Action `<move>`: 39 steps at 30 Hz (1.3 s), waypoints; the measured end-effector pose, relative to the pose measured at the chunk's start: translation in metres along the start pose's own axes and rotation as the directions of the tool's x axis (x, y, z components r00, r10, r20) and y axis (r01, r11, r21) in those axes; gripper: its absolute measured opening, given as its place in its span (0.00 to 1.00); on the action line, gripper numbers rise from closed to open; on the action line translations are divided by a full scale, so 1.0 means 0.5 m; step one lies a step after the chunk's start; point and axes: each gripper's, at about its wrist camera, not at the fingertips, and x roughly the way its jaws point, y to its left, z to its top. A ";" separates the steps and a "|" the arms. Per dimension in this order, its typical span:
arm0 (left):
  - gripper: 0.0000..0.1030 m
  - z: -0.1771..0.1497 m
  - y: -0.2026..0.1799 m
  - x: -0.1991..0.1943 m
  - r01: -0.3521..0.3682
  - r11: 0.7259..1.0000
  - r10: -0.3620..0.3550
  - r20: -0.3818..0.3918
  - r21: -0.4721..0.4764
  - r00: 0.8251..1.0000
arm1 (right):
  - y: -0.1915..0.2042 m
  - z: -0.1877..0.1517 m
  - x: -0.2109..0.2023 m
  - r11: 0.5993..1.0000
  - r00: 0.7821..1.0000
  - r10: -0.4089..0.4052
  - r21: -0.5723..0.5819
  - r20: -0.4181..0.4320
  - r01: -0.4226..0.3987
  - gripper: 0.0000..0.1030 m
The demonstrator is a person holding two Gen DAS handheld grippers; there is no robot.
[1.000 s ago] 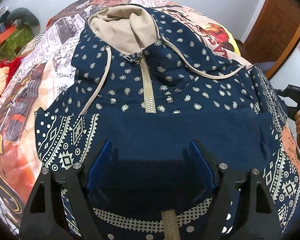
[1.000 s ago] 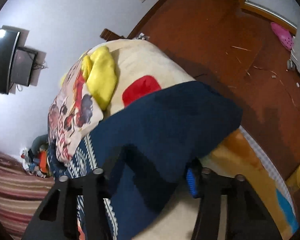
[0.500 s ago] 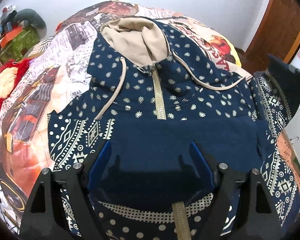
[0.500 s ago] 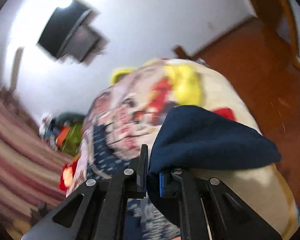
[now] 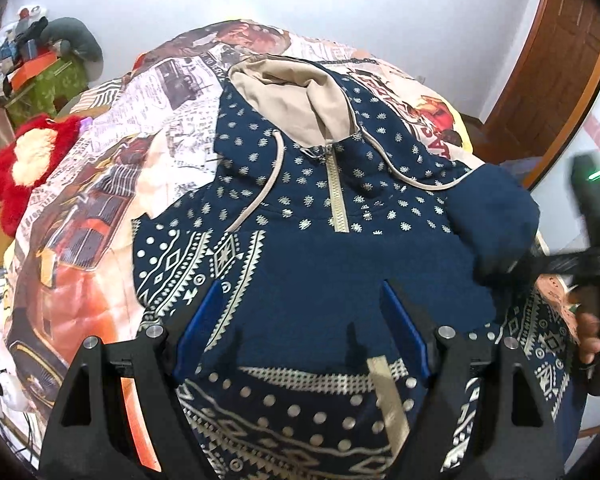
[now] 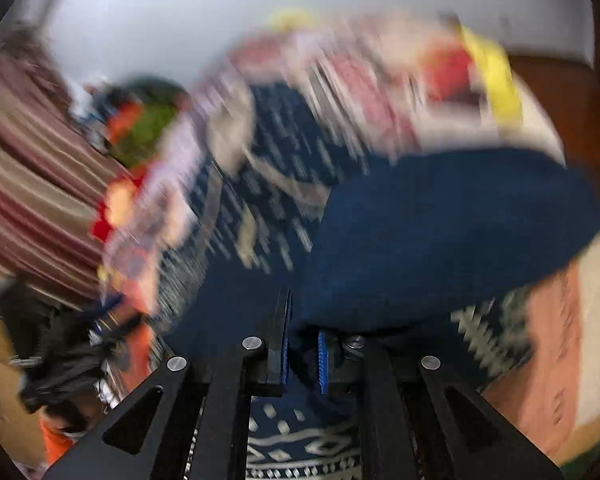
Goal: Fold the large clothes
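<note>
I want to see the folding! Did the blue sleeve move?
Yes. The sleeve, pinched by the right gripper, swung inward over the hoodie, toward its zipper.

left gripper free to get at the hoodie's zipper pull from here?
Probably yes. The left gripper is open over the hoodie; nothing covers the zipper pull. The right gripper holds the sleeve off aside.

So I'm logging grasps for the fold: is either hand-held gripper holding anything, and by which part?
The right hand-held gripper is shut on the hoodie's plain navy sleeve. The left hand-held gripper is open, holding nothing.
</note>
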 end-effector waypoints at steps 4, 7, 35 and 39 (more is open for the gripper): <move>0.77 -0.013 0.011 -0.011 0.002 1.000 -0.002 -0.003 -0.003 1.000 | -0.043 -0.032 0.062 0.994 0.985 -0.006 0.107 -0.171 0.025 0.07; 0.77 -0.014 0.009 -0.016 0.007 1.000 -0.007 -0.004 -0.003 1.000 | -0.057 -0.037 0.044 0.991 0.982 0.024 0.134 -0.186 0.001 0.07; 0.83 0.070 -0.328 0.251 0.122 0.954 -0.053 -0.251 0.272 0.967 | -0.105 -0.126 -0.102 0.995 0.998 -0.002 -0.098 -0.067 -0.004 0.08; 0.81 0.083 -0.315 0.238 0.025 0.953 0.043 -0.218 0.303 0.975 | -0.132 -0.137 -0.156 0.991 0.998 -0.063 -0.122 -0.001 0.062 0.08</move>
